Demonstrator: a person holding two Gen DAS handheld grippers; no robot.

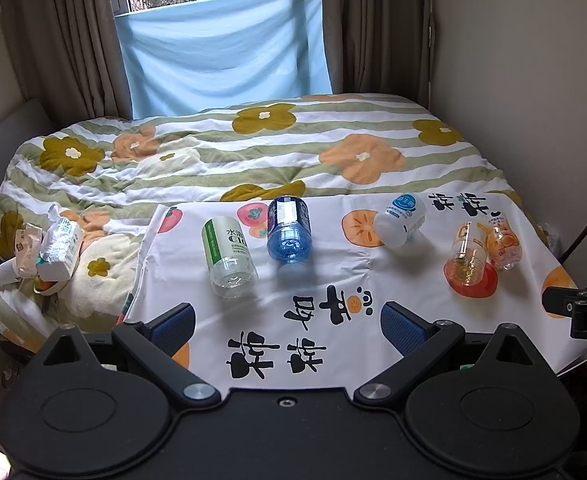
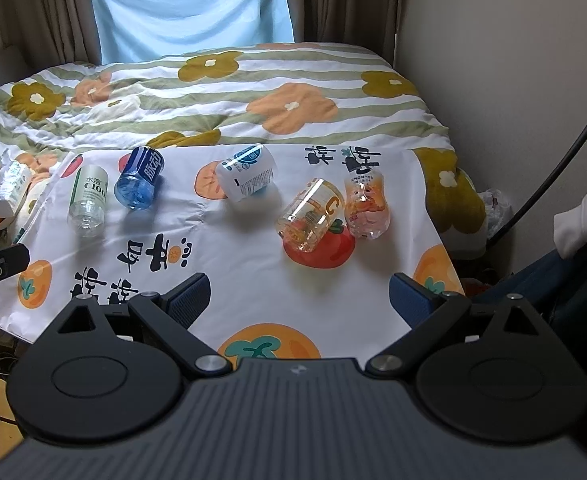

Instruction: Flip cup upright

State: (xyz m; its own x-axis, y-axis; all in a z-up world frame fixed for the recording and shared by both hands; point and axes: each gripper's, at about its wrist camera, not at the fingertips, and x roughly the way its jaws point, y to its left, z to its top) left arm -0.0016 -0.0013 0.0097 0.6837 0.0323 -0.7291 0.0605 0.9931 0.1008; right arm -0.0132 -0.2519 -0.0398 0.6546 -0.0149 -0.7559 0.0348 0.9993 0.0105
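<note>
Several cut-bottle cups lie on their sides on a white fruit-print cloth [image 1: 293,280]: a green-labelled clear cup [image 1: 229,254] [image 2: 88,200], a blue cup [image 1: 289,228] [image 2: 139,180], a white cup with a blue logo [image 1: 400,220] [image 2: 246,178], a clear orange-print cup [image 1: 467,258] [image 2: 313,216] and an orange-patterned cup [image 1: 503,244] [image 2: 366,206]. My left gripper [image 1: 287,322] is open and empty, near the cloth's front edge, short of the green and blue cups. My right gripper [image 2: 299,300] is open and empty, in front of the orange-print cup.
The cloth lies on a flower-print quilt [image 1: 253,148] on a bed. Tissue packs [image 1: 55,248] sit at the left. Curtains and a blue sheet [image 1: 225,52] hang behind. A wall [image 1: 533,60] and a black cable [image 2: 553,168] are at the right.
</note>
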